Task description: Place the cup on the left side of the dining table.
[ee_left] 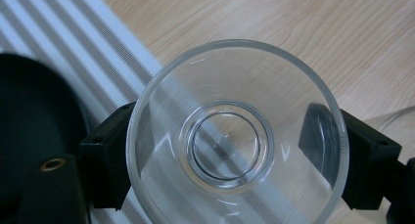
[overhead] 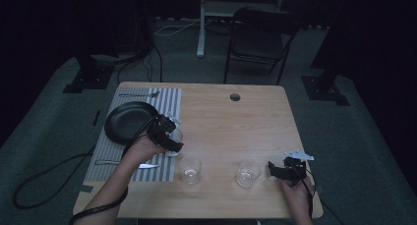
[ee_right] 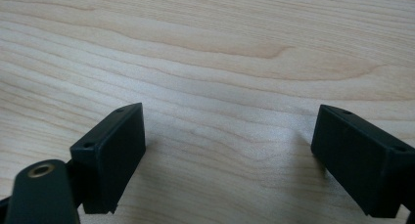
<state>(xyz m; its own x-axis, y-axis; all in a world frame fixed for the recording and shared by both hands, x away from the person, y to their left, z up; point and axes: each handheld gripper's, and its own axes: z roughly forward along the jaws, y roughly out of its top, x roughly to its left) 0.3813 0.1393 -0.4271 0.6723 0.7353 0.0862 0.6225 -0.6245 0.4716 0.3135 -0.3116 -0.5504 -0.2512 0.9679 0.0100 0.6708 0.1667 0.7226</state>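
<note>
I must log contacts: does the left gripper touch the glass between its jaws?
Touching. In the left gripper view, both black jaws of the left gripper press against the sides of the glass, with no gap.

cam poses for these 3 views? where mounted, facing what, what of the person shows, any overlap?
High view: overhead, facing forward-down on table; forearms, both hands.
Left gripper view: on left gripper, looking down into held glass at placemat edge.
Right gripper view: on right gripper, facing bare tabletop, jaws apart.
Shared: glass and placemat.
</note>
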